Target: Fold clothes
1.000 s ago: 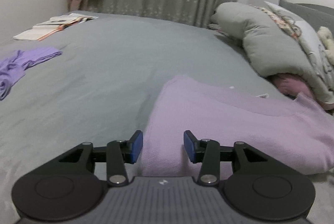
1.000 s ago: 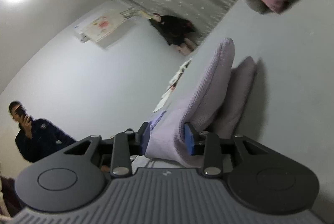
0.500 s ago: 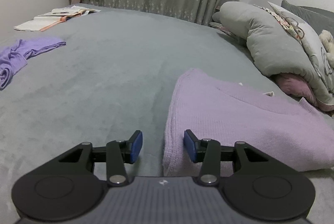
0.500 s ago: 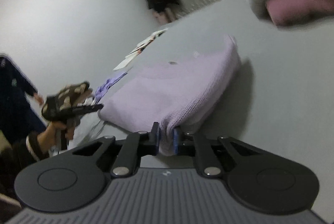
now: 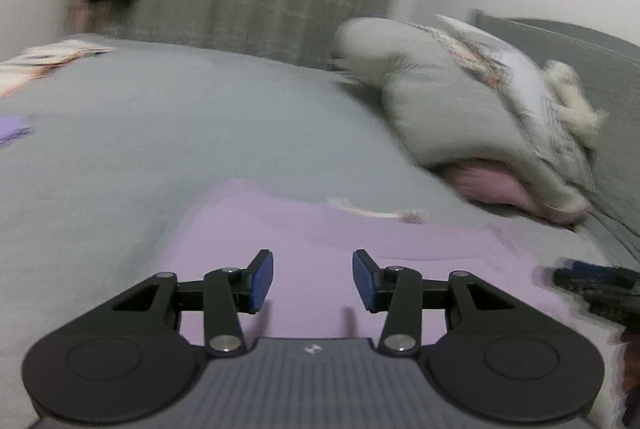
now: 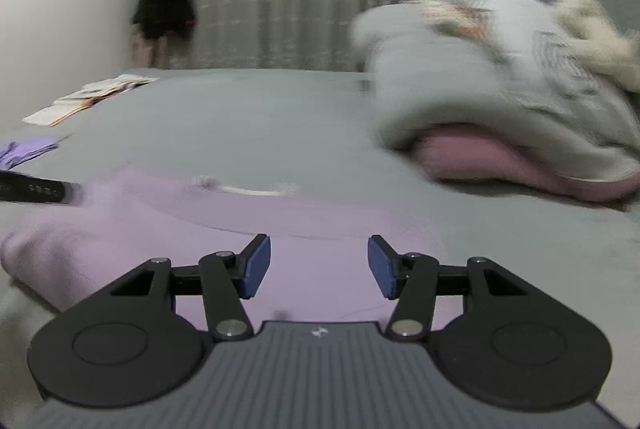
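My 2 grippers hang over the folded sweater (image 5: pixel 320 229) on the bed (image 5: pixel 160 133). Left gripper (image 5: pixel 313 279) is closing, gripping nothing; right gripper (image 6: pixel 319 266) is opening, released. Pillows (image 5: pixel 452 109) at 2 o'clock.

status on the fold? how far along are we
Done: the lilac sweater lies folded flat on the bed. In hand: nothing; right hand-held gripper is opening, left hand-held gripper closing slightly, both empty above it. Left: the purple garment is still crumpled.
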Available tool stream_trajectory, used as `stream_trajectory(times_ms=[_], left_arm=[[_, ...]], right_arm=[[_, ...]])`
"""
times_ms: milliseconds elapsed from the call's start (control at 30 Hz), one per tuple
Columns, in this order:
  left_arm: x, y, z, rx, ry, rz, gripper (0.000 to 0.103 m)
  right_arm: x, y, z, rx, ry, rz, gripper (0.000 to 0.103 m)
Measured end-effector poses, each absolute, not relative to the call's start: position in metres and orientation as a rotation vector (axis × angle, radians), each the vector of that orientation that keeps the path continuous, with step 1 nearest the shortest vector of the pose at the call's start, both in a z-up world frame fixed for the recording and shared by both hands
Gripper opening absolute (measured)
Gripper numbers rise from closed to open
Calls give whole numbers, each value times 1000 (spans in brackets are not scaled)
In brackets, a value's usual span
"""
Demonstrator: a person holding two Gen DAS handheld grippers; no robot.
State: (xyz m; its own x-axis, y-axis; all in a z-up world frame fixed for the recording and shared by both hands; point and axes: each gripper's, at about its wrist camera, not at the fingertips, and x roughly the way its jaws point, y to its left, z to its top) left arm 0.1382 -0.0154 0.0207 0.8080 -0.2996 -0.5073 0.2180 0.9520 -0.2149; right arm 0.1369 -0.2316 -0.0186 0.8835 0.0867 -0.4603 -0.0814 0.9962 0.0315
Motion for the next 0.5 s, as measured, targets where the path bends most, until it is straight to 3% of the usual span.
stream_trajectory(times_ms=[67, 133, 233, 367, 500], left_arm=[[142, -25, -13, -153, 579, -256, 35], [130, -12, -35, -157, 562, -281, 22], [111, 14, -44, -135, 527, -327, 14], [108, 46, -27, -97, 562, -358, 12], [133, 32, 8, -116, 546, -360, 22]], right_arm=[[145, -207, -45, 2, 519, 52, 56], [136, -206, -59, -2, 516, 43, 57], [114, -233, -65, 0, 492, 42, 68], [95, -281, -62, 48, 521, 63, 71], [127, -247, -27, 22, 475, 97, 71]])
